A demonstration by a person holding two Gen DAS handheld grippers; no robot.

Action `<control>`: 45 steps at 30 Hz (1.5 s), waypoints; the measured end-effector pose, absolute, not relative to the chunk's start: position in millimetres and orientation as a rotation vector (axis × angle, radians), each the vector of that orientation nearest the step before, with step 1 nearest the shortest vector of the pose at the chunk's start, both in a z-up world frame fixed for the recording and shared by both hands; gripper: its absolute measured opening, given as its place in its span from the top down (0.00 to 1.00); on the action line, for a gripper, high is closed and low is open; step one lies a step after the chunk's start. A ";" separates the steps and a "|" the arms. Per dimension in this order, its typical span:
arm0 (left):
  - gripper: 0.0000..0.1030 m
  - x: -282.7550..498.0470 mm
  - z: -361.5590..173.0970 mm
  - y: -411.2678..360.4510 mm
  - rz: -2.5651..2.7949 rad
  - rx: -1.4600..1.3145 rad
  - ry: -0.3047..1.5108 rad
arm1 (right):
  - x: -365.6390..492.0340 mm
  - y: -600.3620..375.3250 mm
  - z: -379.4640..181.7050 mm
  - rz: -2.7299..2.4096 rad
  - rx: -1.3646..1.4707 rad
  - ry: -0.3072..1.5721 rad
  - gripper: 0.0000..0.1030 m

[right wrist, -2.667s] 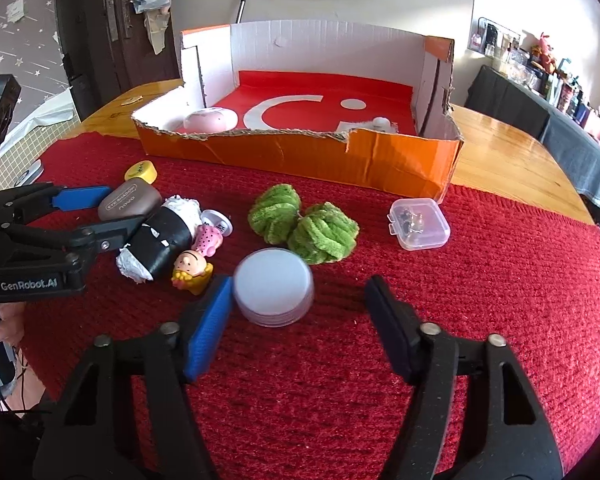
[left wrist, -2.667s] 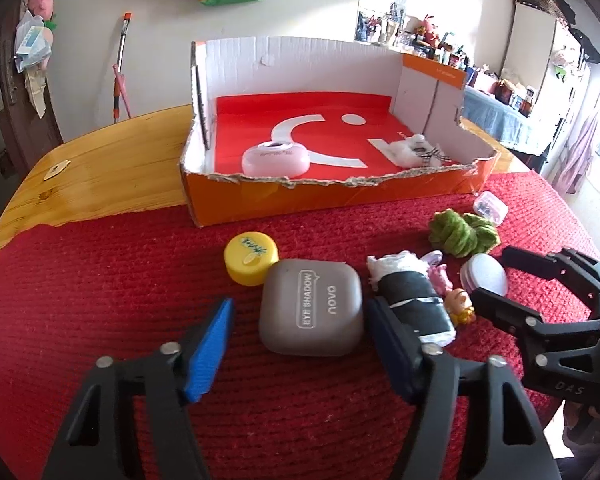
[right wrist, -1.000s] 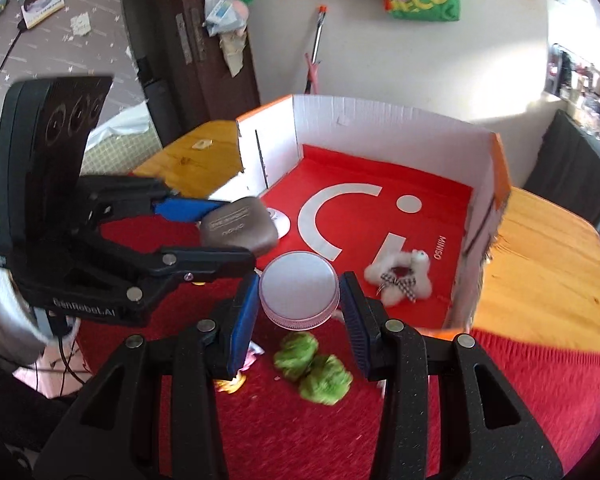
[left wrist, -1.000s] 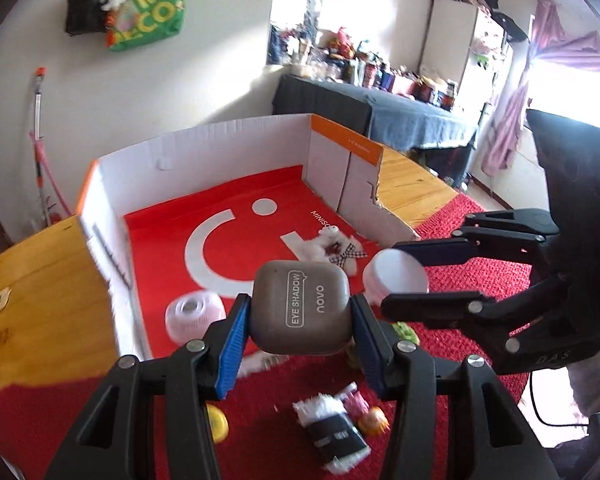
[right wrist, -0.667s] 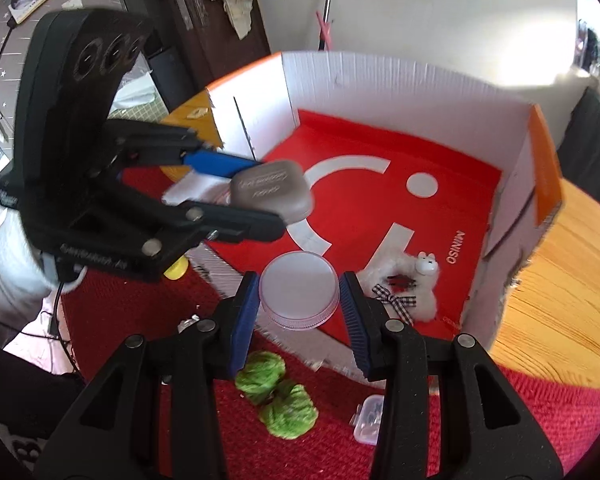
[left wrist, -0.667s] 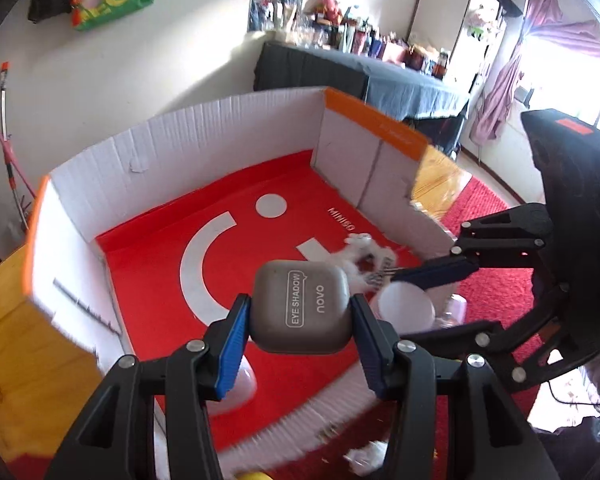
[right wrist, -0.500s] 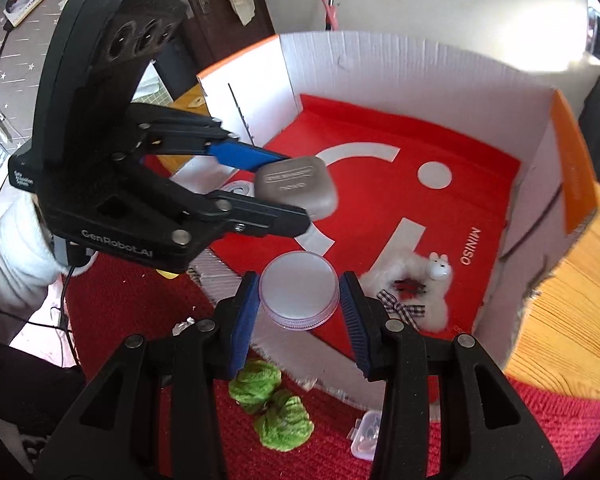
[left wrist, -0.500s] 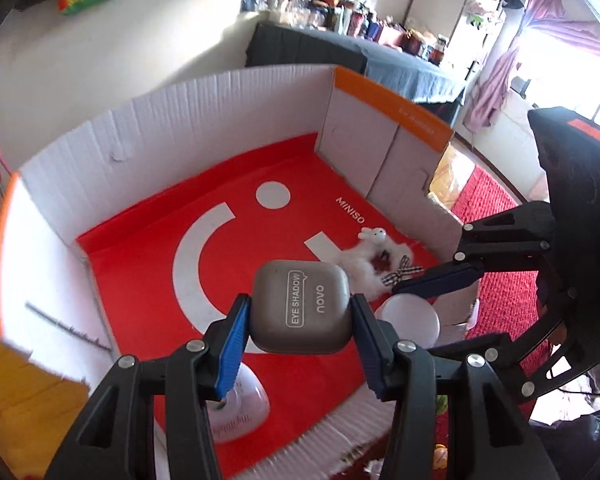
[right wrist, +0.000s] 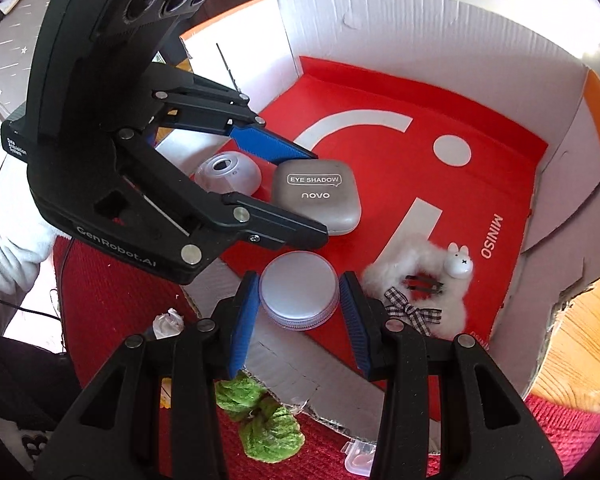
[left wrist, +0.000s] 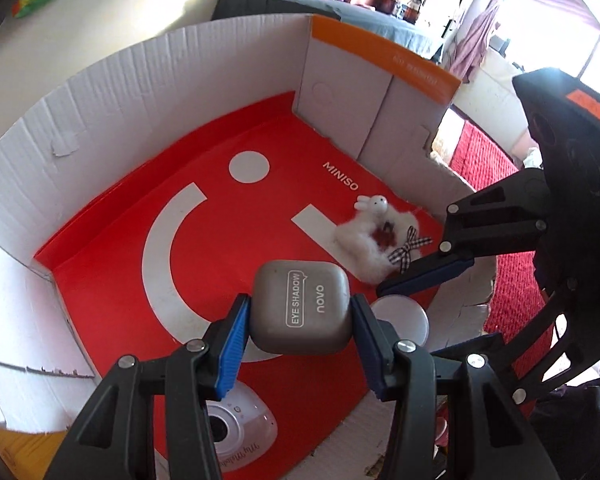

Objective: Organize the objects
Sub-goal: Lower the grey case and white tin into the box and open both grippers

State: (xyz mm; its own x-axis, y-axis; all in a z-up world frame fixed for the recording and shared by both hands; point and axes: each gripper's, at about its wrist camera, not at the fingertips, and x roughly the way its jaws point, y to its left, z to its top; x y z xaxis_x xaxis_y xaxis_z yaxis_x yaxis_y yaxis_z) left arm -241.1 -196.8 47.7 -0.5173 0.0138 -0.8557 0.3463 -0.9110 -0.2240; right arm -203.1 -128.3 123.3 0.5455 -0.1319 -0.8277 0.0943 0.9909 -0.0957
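The left tongs are clenching a grey rounded eye-shadow case at frame centre, over the red floor of the white-walled cardboard box. The right tongs are gripping a round translucent lidded jar over the box's near edge, lower centre.

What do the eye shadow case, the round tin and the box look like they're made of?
Eye shadow case: probably matte grey plastic, smooth rounded shell with printed lettering. Round tin: likely frosted plastic or metal, pale satin sheen. Box: corrugated cardboard, ribbed white walls, torn edges.
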 end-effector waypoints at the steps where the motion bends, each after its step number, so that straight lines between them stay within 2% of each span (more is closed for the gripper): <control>1: 0.50 -242.4 46.4 -197.6 -2.516 1.433 0.554 | -203.0 -128.6 123.2 -0.134 -0.039 0.988 0.62; 18: 0.50 -253.0 30.8 -196.8 -2.495 1.490 0.513 | -206.9 -134.5 129.2 -0.111 0.045 1.024 0.61; 45: 0.50 -263.3 21.5 -196.6 -2.496 1.483 0.506 | -212.2 -116.6 138.4 -0.128 0.025 1.044 0.58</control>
